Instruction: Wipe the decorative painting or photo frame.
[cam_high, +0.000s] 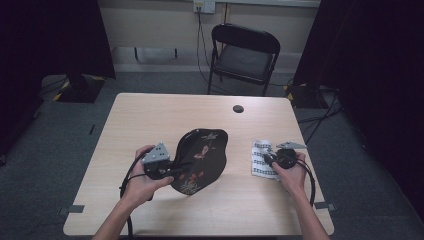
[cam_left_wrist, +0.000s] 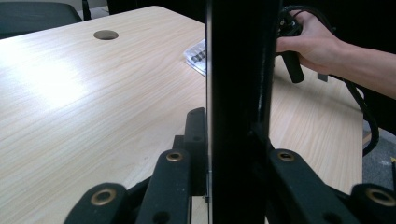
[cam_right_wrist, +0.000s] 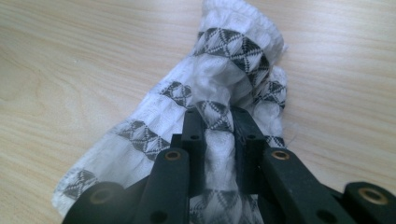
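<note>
Step in hand, as I judge it: tray held up for wiping, cloth just being taken.

My left tool is clamped on the near edge of the black tray. The tray stands tilted on the table, its far edge lifted, decorated face toward me. In the left gripper view the tray's edge runs straight up between the jaws as a thin, glossy black slab, pads pressed on both faces.

My right tool is down on the cloth, which lies on the table just right of the tray and apart from it. In the right gripper view a fold of the cloth is pinched between the jaws; the rest lies flat and slack.

Materials:
- Tray: hard, lacquer-like sheen, irregular rounded outline, painted with red-pink flowers and pale sprigs. Thin rim; likely slippery in the jaws.
- Cloth: soft, crinkled white weave with bands of dark triangle pattern; bunches readily.
- Table: pale wood grain, smooth, one round cable hole at the far side.

Next move, my estimate: lift the cloth clear, carry it left to the tray's face. This needs the left grip held steady so that the tray neither pivots nor slides.
</note>
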